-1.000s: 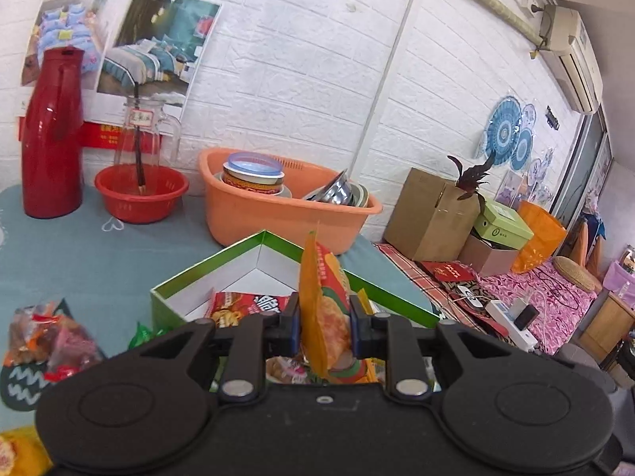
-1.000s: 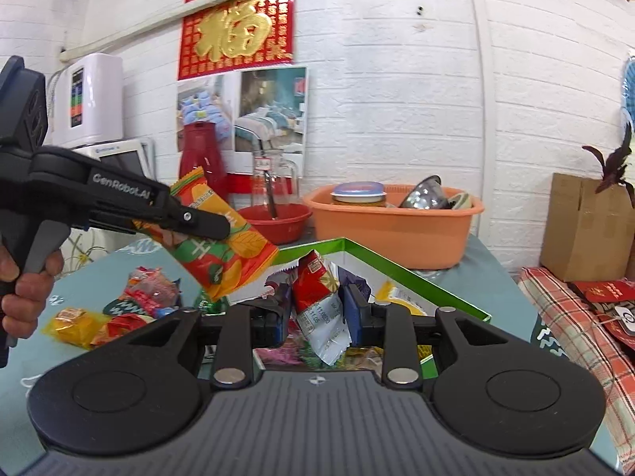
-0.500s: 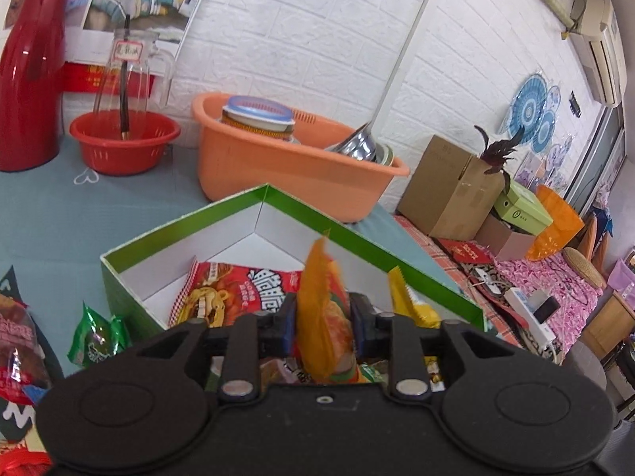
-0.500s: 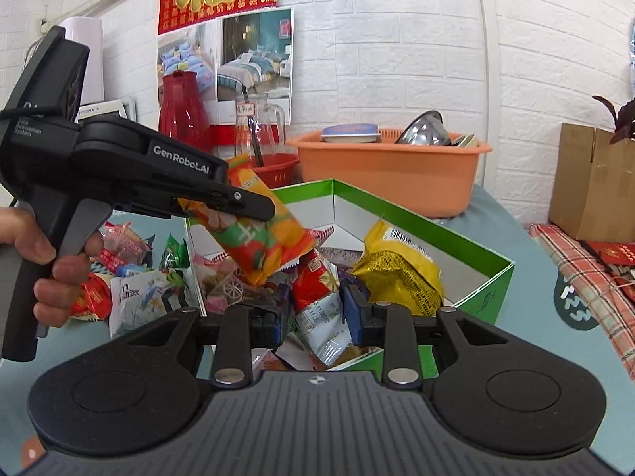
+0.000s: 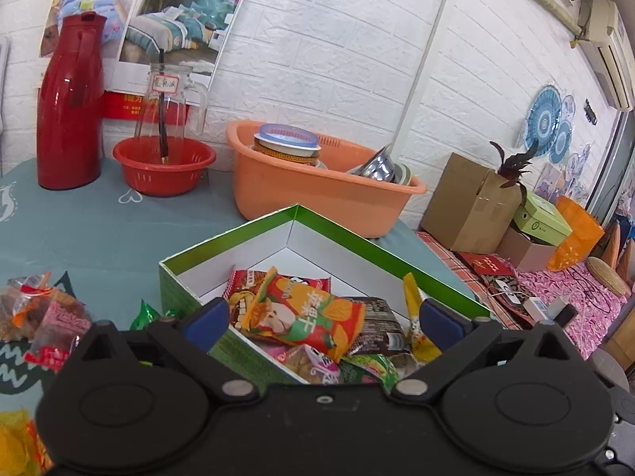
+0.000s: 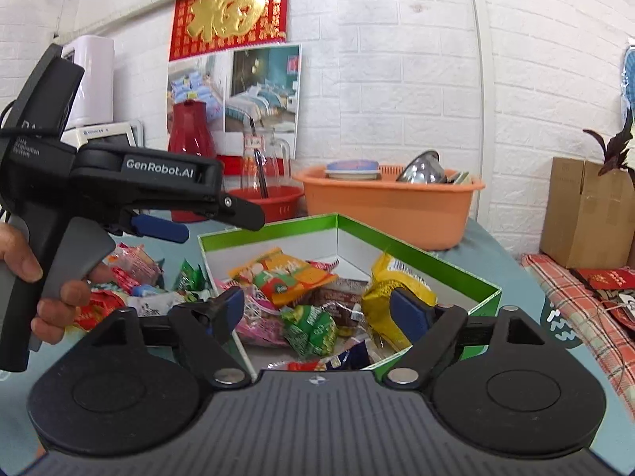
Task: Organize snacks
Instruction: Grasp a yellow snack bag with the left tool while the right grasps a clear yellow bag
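A green box with a white inside [image 5: 357,234] [image 6: 416,250] stands on the teal table, filled with snack packets. An orange and green packet [image 5: 301,313] [image 6: 285,273] lies loose on top of the pile. My left gripper [image 5: 321,317] [image 6: 214,222] hangs over the box's near left corner; its jaws are opening wide and grip nothing. My right gripper [image 6: 317,311] sits over the box's front edge, its jaws also opening, with no packet pressed between the pads. Below it lie a green packet [image 6: 313,329] and a yellow packet [image 6: 393,277].
Loose snacks [image 5: 47,317] [image 6: 131,273] lie on the table left of the box. Behind the box stand an orange basin of dishes [image 5: 317,194], a red bowl with a glass jug [image 5: 164,166] and a red thermos [image 5: 69,111]. A person's hand [image 6: 24,261] holds the left gripper.
Both grippers sank toward the box and opened. The left one let go of the orange and green packet, which now lies in the box. The right one released its small red and white packet.
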Action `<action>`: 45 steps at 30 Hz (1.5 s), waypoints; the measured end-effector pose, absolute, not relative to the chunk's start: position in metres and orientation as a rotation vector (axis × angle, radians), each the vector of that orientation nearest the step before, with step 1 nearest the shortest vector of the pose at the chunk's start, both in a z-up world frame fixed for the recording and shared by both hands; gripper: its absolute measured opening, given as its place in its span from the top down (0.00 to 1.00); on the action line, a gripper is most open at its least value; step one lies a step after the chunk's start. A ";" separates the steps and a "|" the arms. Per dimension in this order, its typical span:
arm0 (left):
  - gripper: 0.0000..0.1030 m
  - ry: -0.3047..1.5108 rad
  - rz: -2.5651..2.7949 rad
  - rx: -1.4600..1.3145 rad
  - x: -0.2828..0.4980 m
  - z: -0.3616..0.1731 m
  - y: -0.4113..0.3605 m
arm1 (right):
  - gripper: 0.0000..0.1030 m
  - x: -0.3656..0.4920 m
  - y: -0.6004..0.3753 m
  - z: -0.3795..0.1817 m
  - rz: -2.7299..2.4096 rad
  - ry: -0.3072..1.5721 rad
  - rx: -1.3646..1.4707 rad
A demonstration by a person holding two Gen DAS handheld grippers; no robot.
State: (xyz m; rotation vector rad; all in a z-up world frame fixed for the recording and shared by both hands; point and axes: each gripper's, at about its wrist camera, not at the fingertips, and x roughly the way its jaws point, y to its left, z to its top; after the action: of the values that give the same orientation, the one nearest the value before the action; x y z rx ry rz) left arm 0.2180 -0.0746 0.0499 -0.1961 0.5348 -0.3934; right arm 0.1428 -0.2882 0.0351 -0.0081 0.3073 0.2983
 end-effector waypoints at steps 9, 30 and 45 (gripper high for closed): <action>0.00 0.532 -0.378 -0.207 0.182 0.058 -0.055 | 0.00 0.116 -0.271 0.044 0.330 0.295 -0.016; 0.00 0.634 -0.068 -0.329 0.166 0.021 0.153 | 0.00 0.104 -0.193 0.027 0.598 0.458 0.016; 0.07 0.797 -0.345 -0.342 0.136 -0.020 0.115 | 0.00 0.104 -0.181 0.012 0.687 0.546 0.037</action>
State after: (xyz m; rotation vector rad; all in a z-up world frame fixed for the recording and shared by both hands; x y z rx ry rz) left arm 0.1358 0.1151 -0.0196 -0.3419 0.7967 -0.3447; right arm 0.1037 -0.1810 0.0123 0.0365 0.5465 0.6873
